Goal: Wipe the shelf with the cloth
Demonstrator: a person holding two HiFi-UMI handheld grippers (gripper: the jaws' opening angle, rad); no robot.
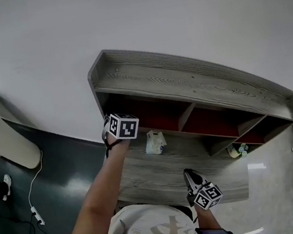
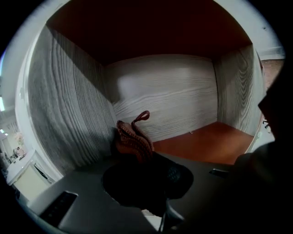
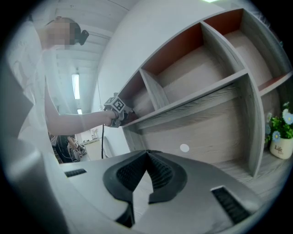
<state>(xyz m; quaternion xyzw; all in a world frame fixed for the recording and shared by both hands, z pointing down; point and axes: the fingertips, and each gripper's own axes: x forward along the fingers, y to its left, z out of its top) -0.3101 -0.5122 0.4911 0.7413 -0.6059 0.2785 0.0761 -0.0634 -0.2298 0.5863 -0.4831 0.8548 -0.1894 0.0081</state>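
The cloth (image 2: 133,137), a rust-brown knitted bunch with a small loop sticking up, is pinched in my left gripper (image 2: 144,157), whose jaws are clamped down on its lower end. It sits inside the leftmost upper compartment of the shelf (image 1: 185,84), near the corner where the grey-grained side wall (image 2: 68,105) meets the back panel (image 2: 169,100). My own body hides its underside, so I cannot tell whether it presses on the red-brown compartment floor (image 2: 206,141) or hangs just above it. I judge I am in the wiping step itself, at the left end of this compartment. Next I would need to press the cloth flat to the floor and drag it rightward across the bare surface, keeping my grip firm so the bunch does not slip out. My right gripper (image 3: 147,157) hangs low in front of the shelf, jaws pressed together on nothing, well apart from the work.
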